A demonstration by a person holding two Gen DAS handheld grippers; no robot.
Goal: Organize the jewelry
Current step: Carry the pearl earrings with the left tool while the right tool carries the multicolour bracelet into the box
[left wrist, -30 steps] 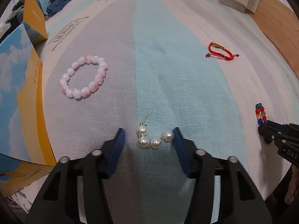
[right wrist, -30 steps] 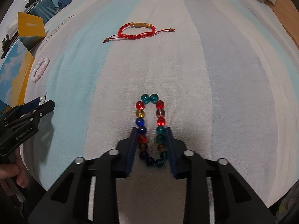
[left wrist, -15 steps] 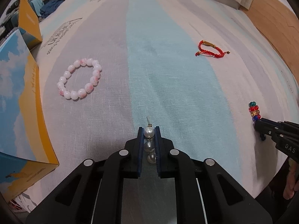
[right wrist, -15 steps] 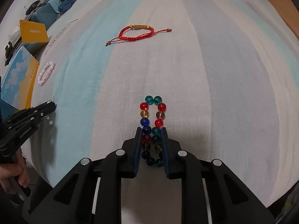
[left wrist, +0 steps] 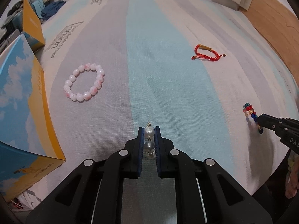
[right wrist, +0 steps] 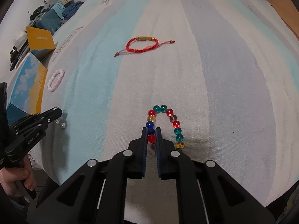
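Observation:
My left gripper is shut on a white pearl earring and holds it just above the striped bedsheet. My right gripper is shut on one side of a multicoloured glass-bead bracelet; the other side hangs free to the right. A pink-and-white bead bracelet lies on the sheet to the left, also seen in the right wrist view. A red cord bracelet with a gold tube lies further back, also in the right wrist view.
An open blue-and-yellow box with a cloud print stands at the left edge of the bed. Clothes and a teal case sit beyond it. A wooden floor shows at the far right.
Both grippers have closed: the left on the pearl earring, the right on the coloured bead bracelet. Both pieces have since lifted slightly, and the bracelet's free side has swung out to the right.

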